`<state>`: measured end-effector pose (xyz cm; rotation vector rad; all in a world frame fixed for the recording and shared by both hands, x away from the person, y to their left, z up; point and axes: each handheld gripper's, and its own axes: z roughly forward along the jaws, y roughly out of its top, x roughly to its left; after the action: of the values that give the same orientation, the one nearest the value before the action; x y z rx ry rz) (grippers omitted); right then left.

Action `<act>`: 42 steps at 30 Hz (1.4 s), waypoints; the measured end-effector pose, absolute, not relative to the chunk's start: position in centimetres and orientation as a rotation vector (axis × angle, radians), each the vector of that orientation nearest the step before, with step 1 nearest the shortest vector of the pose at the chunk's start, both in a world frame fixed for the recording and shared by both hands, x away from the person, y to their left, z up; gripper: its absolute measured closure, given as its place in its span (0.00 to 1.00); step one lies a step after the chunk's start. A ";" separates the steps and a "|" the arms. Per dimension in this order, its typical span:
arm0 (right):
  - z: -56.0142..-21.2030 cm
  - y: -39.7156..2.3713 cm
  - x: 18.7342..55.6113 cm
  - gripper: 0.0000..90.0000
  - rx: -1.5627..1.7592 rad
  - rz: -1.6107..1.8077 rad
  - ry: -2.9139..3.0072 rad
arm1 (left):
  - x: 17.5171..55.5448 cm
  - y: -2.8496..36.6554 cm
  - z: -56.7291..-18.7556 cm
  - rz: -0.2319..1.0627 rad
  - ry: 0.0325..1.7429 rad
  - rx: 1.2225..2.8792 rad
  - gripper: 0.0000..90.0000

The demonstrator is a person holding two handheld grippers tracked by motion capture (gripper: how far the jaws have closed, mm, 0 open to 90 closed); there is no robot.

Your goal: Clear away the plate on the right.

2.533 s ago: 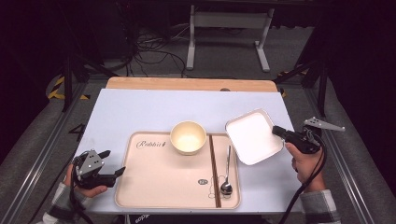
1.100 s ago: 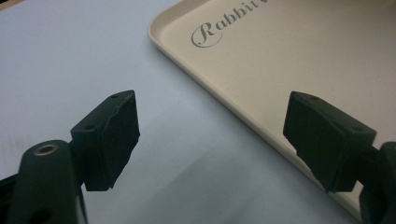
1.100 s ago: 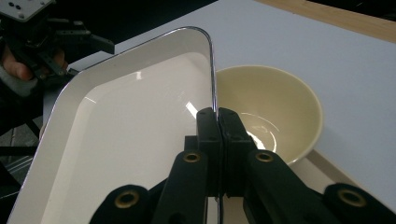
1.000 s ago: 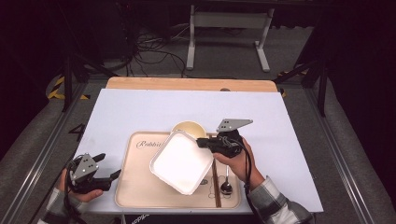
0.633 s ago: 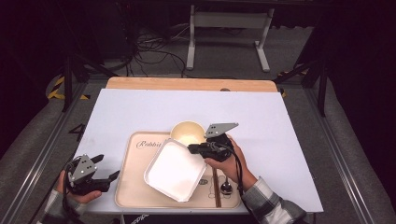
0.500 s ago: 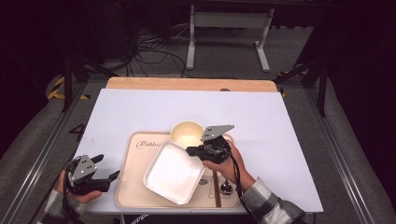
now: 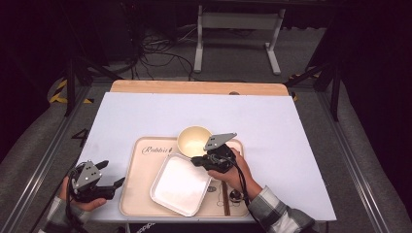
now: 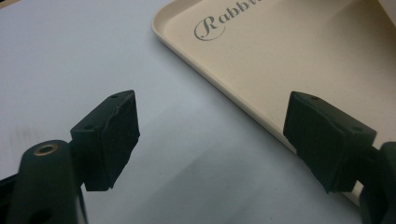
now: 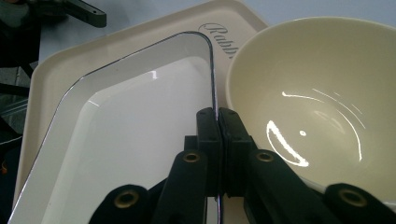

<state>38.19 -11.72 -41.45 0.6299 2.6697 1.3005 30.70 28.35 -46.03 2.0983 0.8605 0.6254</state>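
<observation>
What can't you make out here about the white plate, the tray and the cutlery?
- White plate: whether it rests on the tray or hangs above; high view cannot settle it.
- Tray lettering: cut off by the top edge in the left gripper view.
- Spoon and chopsticks: partly covered by the right hand, high view.

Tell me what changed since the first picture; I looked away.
The right gripper, shut on the white square plate rim, carried it from the table's right side leftward onto the beige tray, beside the bowl. The left gripper, open, the bowl and spoon stayed put.
</observation>
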 end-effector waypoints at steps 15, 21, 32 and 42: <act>-41.2 -11.7 37.8 0.87 0.569 1.285 2.663 | 30.8 28.2 -46.1 0.620 0.858 2.110 0.21; -40.2 -12.1 37.5 0.82 0.538 1.302 2.601 | 30.9 28.2 -46.2 0.617 0.859 2.117 0.21; -39.9 -13.1 36.1 0.90 0.463 1.308 2.620 | 30.9 28.1 -46.2 0.613 0.854 2.123 0.21; -41.3 -12.6 33.2 0.96 0.356 1.229 2.760 | 31.0 27.9 -46.2 0.615 0.849 2.132 0.21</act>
<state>33.21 -12.64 -41.27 0.3564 2.7603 1.2287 30.97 27.92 -46.20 2.1322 0.8492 0.6149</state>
